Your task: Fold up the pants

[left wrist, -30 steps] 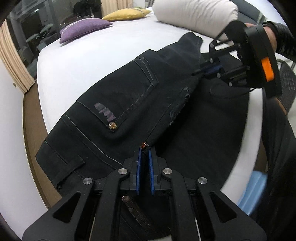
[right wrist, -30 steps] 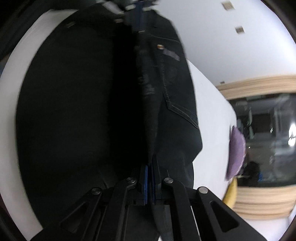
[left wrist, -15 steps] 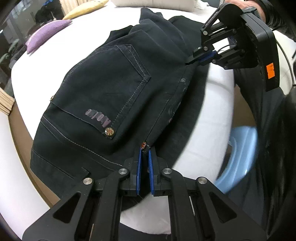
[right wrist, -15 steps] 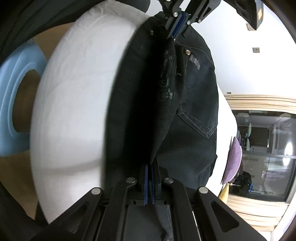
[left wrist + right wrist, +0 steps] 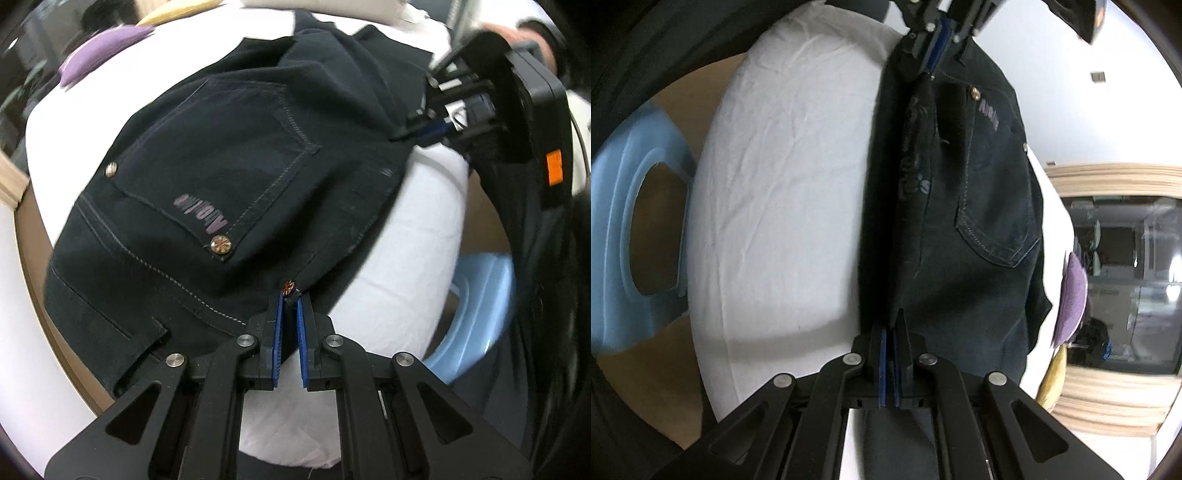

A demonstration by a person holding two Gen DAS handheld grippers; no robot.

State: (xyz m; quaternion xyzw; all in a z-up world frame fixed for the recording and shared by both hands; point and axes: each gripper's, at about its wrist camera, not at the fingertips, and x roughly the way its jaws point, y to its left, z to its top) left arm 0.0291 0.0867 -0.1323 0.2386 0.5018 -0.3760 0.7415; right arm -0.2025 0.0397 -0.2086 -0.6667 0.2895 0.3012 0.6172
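In the left wrist view, a purple cushion lies at the far left of the white bed, with a yellow one just beyond it, cut off by the frame's top edge. The black pants lie across the bed, back pocket up, the waistband end hanging over the bed's left edge. The left gripper pinches the pants' near edge beside a copper rivet, its blue pads narrowed onto the cloth. Farther right, the right gripper clamps the same folded edge; it is blurred, and the hand behind it is hard to make out. A light blue stool stands on the floor beside the bed, partly hidden.

The right wrist view shows the stool at left, then the bed, then the pants held taut between the right gripper and the left gripper, and a dark window at right.
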